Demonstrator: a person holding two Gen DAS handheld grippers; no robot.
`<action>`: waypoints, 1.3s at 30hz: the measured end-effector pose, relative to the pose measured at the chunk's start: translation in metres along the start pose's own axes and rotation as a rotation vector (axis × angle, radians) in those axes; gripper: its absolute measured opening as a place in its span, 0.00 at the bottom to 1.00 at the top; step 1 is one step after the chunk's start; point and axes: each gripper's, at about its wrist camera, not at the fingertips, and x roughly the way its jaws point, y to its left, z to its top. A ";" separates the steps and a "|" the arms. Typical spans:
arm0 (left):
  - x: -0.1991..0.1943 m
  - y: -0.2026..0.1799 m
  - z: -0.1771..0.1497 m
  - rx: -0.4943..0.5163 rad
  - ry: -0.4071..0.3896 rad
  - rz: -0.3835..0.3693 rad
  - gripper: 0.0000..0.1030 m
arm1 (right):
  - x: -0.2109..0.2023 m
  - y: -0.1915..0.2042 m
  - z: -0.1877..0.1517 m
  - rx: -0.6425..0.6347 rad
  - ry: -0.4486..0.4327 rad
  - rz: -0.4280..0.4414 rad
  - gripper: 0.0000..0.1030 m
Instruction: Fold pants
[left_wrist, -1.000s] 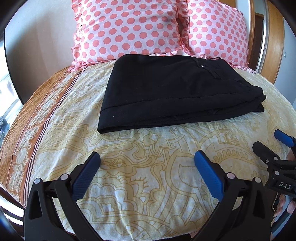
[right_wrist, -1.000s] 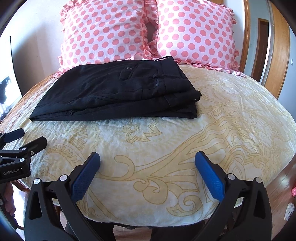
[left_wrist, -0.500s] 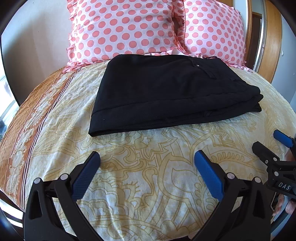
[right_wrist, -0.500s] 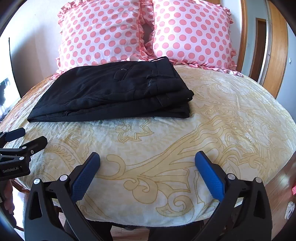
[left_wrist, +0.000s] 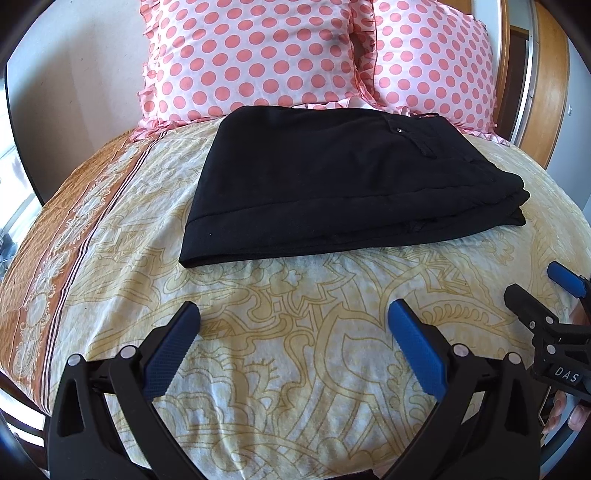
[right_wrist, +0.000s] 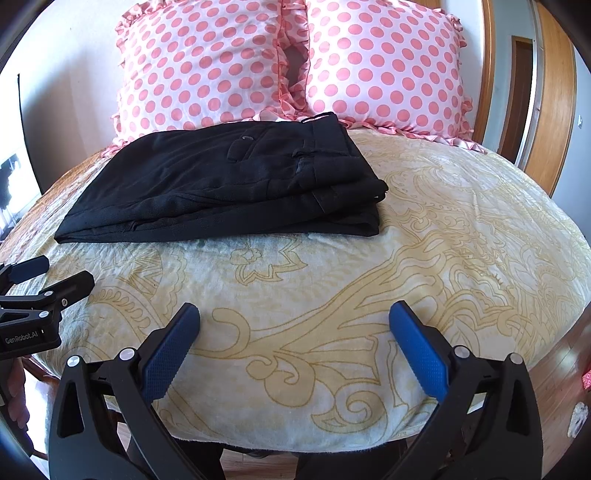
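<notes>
On bed (left_wrist: 295, 314), near pillows (left_wrist: 251, 55): black pants (left_wrist: 332, 184) lie folded in a flat stack | left tool (left_wrist: 291, 332) spread wide, empty | right tool (right_wrist: 293, 332) spread wide, empty, well apart from pants | step: fold looks finished | next: probably nothing but tidying edges

A cream bedspread with a yellow scrolling floral pattern (left_wrist: 295, 295) (right_wrist: 424, 258) covers the bed, and along one side runs an orange-brown border band with white ornaments (left_wrist: 55, 258). Two pink ruffled pillows with coral polka dots stand upright side by side at the head, one (left_wrist: 251, 55) (right_wrist: 199, 66) touching the other (left_wrist: 432, 62) (right_wrist: 384, 66). A wooden door frame (right_wrist: 554, 92) rises behind, against a white wall (left_wrist: 81, 74).
</notes>
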 end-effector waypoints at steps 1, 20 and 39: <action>0.000 0.000 0.000 -0.002 -0.001 0.002 0.98 | 0.000 0.000 0.001 0.000 0.001 0.000 0.99; -0.002 -0.002 -0.004 -0.029 -0.015 0.028 0.98 | 0.008 -0.001 0.009 -0.026 0.006 0.022 0.99; -0.001 -0.002 -0.003 -0.024 0.000 0.024 0.98 | 0.008 -0.001 0.009 -0.026 0.006 0.022 0.99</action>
